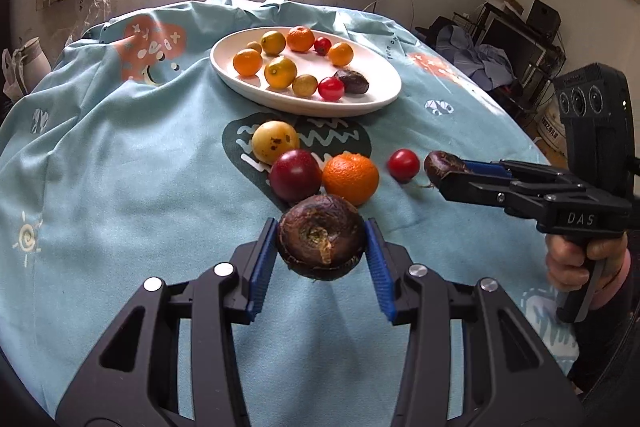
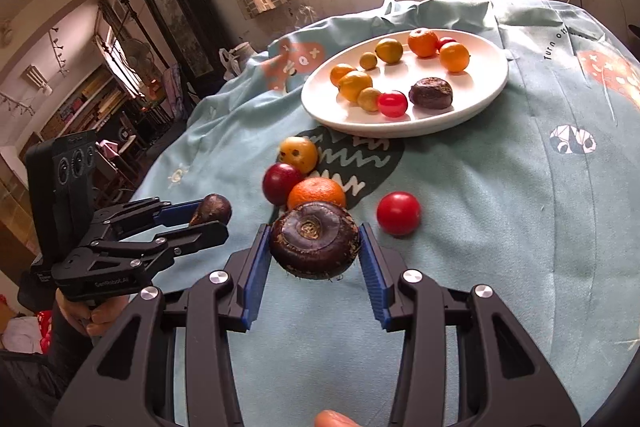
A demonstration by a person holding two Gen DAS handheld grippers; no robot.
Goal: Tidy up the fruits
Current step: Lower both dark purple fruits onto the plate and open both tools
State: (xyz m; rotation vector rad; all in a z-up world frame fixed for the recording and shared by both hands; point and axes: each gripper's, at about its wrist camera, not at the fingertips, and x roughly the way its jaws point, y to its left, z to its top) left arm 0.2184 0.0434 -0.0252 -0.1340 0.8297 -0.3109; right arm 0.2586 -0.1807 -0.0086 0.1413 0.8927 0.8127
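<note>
My left gripper (image 1: pixel 321 241) is shut on a dark brown water chestnut (image 1: pixel 321 243), held just above the blue cloth. It also shows in the right wrist view (image 2: pixel 214 217). My right gripper (image 2: pixel 314 245) is shut on a second dark water chestnut (image 2: pixel 315 245); in the left wrist view this gripper (image 1: pixel 442 173) comes in from the right. A white oval plate (image 1: pixel 384 95) at the back holds several small oranges, red tomatoes and one water chestnut (image 1: pixel 353 81). Loose on the cloth lie a yellow fruit (image 1: pixel 275 141), a dark red fruit (image 1: pixel 295 175), an orange (image 1: pixel 350 179) and a red tomato (image 1: pixel 404 165).
The round table is covered by a light blue printed cloth (image 1: pixel 120 187) with folds at the back. A wall and bright window stand behind it. Cluttered shelves (image 1: pixel 516 47) are at the right, a dark cabinet (image 2: pixel 172 7) at the left.
</note>
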